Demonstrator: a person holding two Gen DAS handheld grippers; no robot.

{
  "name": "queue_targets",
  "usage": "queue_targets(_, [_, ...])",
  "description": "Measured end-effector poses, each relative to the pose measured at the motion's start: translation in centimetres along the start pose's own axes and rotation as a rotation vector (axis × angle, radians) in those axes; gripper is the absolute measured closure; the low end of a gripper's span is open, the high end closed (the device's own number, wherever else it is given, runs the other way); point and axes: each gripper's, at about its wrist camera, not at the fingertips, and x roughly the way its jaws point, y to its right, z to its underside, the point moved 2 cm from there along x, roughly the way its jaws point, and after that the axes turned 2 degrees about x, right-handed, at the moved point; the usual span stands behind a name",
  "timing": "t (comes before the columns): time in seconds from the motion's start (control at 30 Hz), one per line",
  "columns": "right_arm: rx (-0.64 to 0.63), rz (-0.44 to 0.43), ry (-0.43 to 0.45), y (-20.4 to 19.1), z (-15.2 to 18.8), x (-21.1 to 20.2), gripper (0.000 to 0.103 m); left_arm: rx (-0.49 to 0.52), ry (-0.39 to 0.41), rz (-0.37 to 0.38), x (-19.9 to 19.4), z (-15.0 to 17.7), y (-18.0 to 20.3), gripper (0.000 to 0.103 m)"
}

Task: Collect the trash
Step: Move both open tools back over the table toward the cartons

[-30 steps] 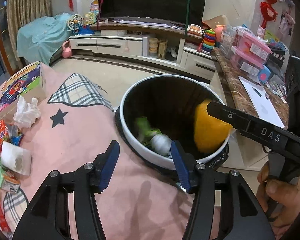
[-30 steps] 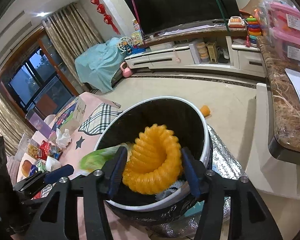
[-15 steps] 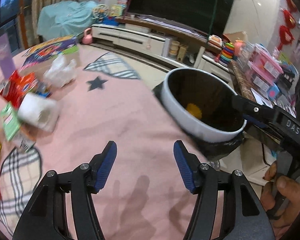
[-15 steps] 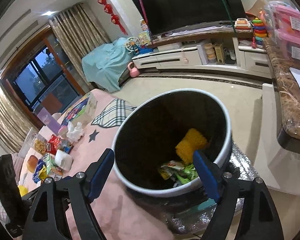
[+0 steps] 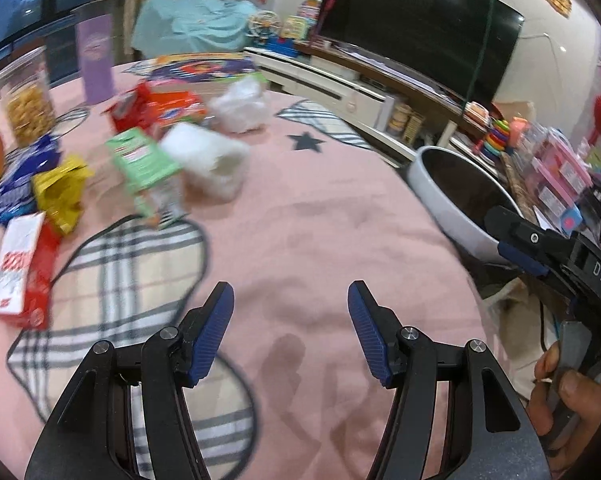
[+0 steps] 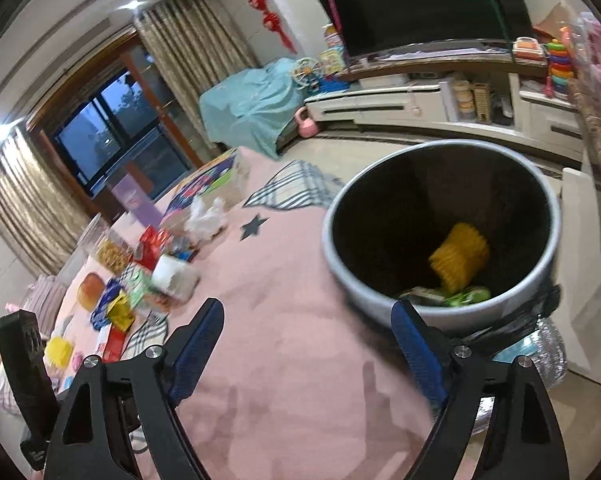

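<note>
Partly completed collection of trash from a table covered in a pink cloth (image 5: pixel 324 216) printed with plaid shapes and a dark star. The round bin (image 6: pixel 384 300), pale grey on the outside with a dark liner, stands at the table's edge and already holds a ribbed yellow-orange piece (image 6: pixel 460 258), corrugated like a bellows, lying on green and dark wrappers (image 6: pixel 456 297) at the bottom. Judged from this, several items are in and most remain.

Left on the cloth, well apart from the bin: a crumpled white tissue (image 5: pixel 242 106), a soft white squarish wad (image 5: pixel 210 162), a green carton (image 5: pixel 146 168) tilted on its side, a red-and-white box (image 5: pixel 18 268), a crinkled yellow foil pack (image 5: pixel 60 192), a blue foil bag (image 5: pixel 14 190) and red glossy wrappers (image 5: pixel 156 108). A clear jar of snacks (image 5: pixel 28 98) stands behind them; whether it counts as trash cannot be told.

The left gripper (image 5: pixel 290 332) hangs over bare cloth, its ribbed blue pads (image 5: pixel 212 330) moderately apart with nothing between them. The right gripper (image 6: pixel 306 350), beside the bin's near rim, has its jaws opening wide and empty; in the left view it appears as a black bar held by a hand (image 5: pixel 572 408) at the right edge.

The foil and tissue look light and crushable, the cartons stiffer and flat-sided
</note>
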Motion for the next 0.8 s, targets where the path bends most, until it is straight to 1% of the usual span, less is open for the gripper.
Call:
queue_targets(0.2, [-0.039,-0.032,-0.036,-3.0,1.6,1.3,0.016,-0.069,0.017,-0.044,-1.6,1.7,-3.6,0.042])
queue_targets(0.5, [-0.091,-0.081,-0.088,-6.8,3.8,2.8,0.016,-0.152,0.02,-0.086,-3.3,3.9,-7.6,0.042])
queue_targets(0.6, [-0.109,-0.099,-0.107,-7.8,4.3,3.3,0.011,-0.175,0.027,-0.103,-4.0,4.6,-8.9,0.042])
queue_targets(0.8, [-0.146,-0.136,-0.122,-10.1,5.2,3.8,0.011,-0.216,0.035,-0.137,-5.3,5.8,-11.2,0.042])
